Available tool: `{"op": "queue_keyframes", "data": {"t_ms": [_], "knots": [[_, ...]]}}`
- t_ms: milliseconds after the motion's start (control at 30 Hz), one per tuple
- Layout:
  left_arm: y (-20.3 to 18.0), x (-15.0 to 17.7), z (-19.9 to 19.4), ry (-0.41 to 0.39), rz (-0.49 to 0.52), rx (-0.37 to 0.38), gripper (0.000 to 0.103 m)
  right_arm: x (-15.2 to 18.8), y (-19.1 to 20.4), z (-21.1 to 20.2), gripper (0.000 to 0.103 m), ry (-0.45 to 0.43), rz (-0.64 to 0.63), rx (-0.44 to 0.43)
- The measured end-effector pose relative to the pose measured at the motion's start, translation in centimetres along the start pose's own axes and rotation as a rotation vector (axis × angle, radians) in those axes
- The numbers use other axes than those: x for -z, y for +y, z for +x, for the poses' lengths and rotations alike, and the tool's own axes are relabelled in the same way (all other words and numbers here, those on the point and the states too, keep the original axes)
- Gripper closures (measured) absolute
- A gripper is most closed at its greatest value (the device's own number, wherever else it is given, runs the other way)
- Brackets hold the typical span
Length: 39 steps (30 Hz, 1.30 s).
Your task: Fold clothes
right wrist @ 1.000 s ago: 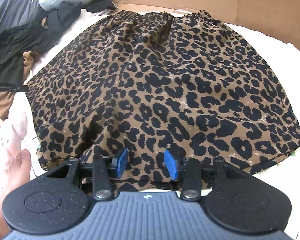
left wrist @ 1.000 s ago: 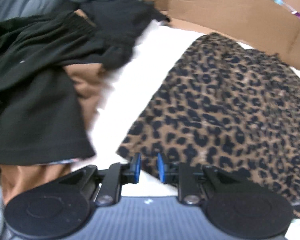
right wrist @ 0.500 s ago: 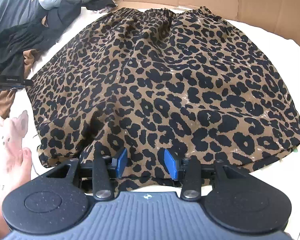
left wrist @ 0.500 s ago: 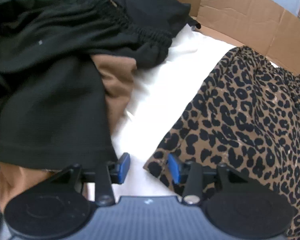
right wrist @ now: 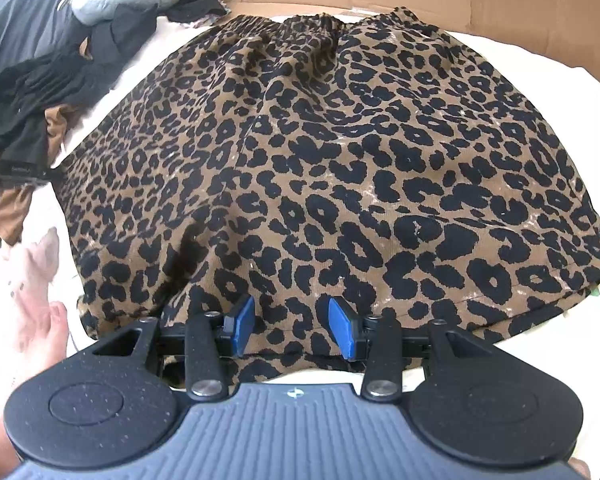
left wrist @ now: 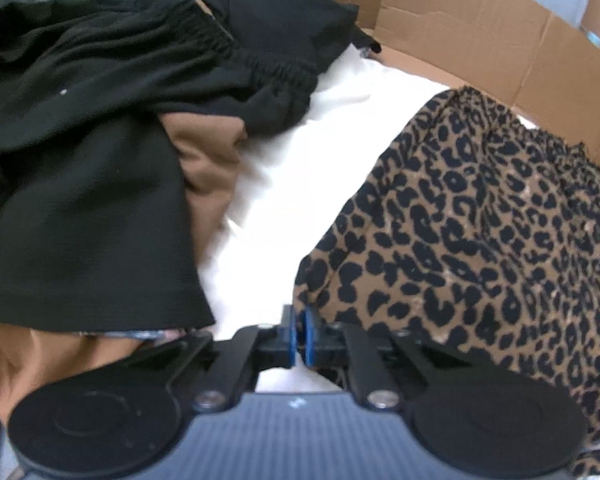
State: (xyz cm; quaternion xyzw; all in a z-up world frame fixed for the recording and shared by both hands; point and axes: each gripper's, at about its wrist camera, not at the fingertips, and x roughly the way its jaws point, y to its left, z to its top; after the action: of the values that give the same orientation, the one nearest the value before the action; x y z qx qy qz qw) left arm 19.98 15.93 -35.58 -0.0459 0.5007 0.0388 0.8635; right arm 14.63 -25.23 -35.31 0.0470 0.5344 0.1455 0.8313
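Note:
A leopard-print skirt [right wrist: 340,152] lies spread flat on a white sheet [left wrist: 300,168], waistband at the far side. In the left wrist view the skirt [left wrist: 480,232] fills the right half. My left gripper [left wrist: 298,336] sits at its near left corner, its jaws closing tight with the corner of the hem pinched between the blue pads. The right wrist view shows that left gripper [right wrist: 20,170] as a black finger touching the skirt's left edge. My right gripper [right wrist: 292,326] hovers over the middle of the near hem, open, with fabric lying under the gap.
A heap of black clothes [left wrist: 80,140] with a brown garment [left wrist: 208,160] lies left of the skirt. A grey garment [right wrist: 16,20] lies farther back. A cardboard wall [left wrist: 480,28] borders the far side. A person's hand [right wrist: 40,312] rests at the left.
The left gripper's jaws spread wide beside the skirt's corner, then came together on it. The right gripper and the skirt have stayed where they were.

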Motion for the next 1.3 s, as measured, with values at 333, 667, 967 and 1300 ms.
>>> {"op": "queue_keyframes", "data": {"t_ms": [333, 667, 967, 1300], "knots": [[-2.2, -1.9, -3.7, -0.015, -0.016, 0.061, 0.099, -0.8, 0.2, -0.4, 0.054, -0.025, 0.001, 0.0], [-8.2, -1.7, -4.8, 0.006, 0.038, 0.231, 0.099, -1.5, 0.5, -0.6, 0.051, -0.056, 0.0, -0.016], [-12.7, -1.6, -4.6, 0.042, 0.131, 0.292, 0.099, -3.4, 1.5, -1.7, 0.051, -0.156, -0.012, -0.036], [-17.4, -2.1, -5.2, 0.049, 0.185, 0.373, 0.098, -4.3, 4.8, -2.1, 0.051, -0.217, -0.087, -0.097]]}}
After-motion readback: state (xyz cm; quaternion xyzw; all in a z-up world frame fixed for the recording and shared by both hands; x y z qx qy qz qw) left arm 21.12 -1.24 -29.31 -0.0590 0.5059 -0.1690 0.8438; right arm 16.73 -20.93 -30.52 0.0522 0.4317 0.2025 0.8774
